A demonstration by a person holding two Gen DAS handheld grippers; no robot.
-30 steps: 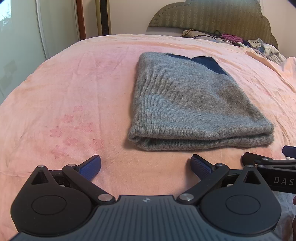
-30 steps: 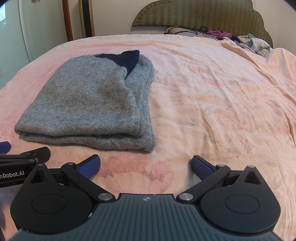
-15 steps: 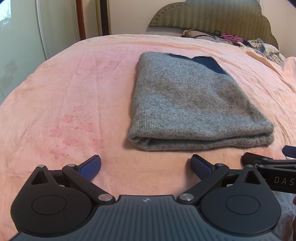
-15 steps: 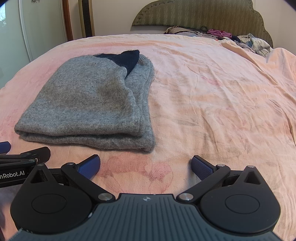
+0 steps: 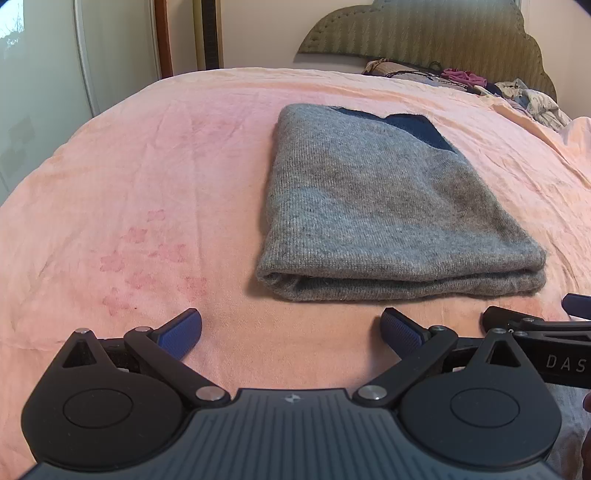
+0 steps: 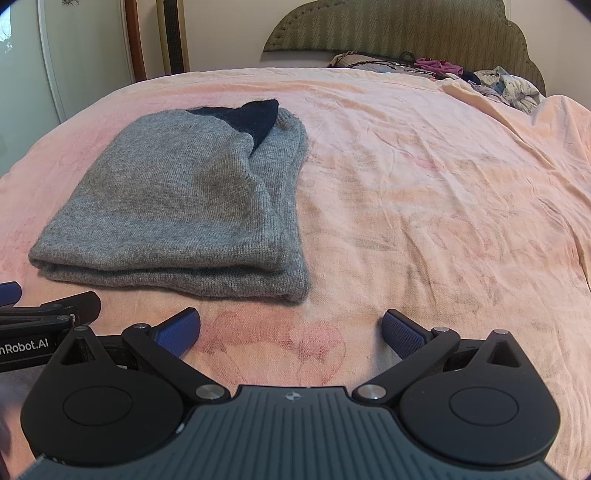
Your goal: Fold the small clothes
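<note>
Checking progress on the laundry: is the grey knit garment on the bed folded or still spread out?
Folded. The grey knit garment lies as a compact rectangle on the pink bedcover, with stacked layers showing at its near edge.

1. A grey knit sweater (image 5: 391,206) lies folded into a flat, layered rectangle on the bed, dark navy fabric (image 5: 417,129) showing at its far end.
2. Its thick folded edge faces the cameras.
3. It sits toward 1 o'clock in the left wrist view, toward 11 o'clock in the right wrist view (image 6: 177,206).

Pink bedspread (image 5: 147,177) – padded headboard (image 6: 406,26) behind
</note>
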